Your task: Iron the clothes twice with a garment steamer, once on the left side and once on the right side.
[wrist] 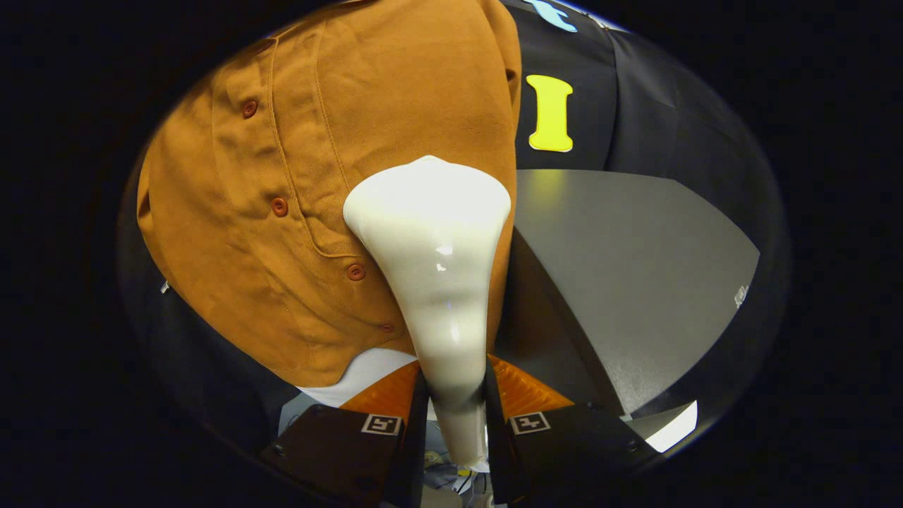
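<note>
Basically, gripper clamped on the steamer's narrow white handle — both fingers pressed on it, low in the frame.

Steamer rose from between the fingers and flared to a wide head at frame centre, set against the brown buttoned shirt — touching or just off, hard to tell. Shirt filled the upper left, button row running down it, white fabric showing under its hem. Grey table lay at right.
</note>
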The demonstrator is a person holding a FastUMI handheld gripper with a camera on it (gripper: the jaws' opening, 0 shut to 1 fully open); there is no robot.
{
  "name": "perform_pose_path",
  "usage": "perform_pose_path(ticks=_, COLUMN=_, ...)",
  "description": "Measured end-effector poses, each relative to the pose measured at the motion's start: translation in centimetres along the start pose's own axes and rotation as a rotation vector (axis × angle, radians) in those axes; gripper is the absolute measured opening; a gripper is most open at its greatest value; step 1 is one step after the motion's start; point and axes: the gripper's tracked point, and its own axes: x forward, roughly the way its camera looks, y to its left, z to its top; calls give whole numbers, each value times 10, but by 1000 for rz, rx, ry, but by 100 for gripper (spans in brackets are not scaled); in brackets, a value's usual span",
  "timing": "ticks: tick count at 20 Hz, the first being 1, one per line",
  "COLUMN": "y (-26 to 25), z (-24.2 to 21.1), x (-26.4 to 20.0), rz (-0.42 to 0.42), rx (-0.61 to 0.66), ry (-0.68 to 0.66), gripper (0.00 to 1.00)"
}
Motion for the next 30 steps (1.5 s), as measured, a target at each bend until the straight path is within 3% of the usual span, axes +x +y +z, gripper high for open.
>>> perform_pose_path(ticks=4, y=12, z=48, x=-48, rz=9, rx=8, ry=-184, gripper=41)
perform_pose_path(ticks=13, y=102, z=130, x=-131, rz=187, rx=-106, ry=-512, gripper=41)
perform_pose_path(ticks=19, y=161, z=130, x=-136, rz=282, rx=-160, ry=-515, gripper=40)
perform_pose_path(ticks=30, y=195, z=105, x=-79, rz=316, rx=-187, ry=-368, gripper=41)
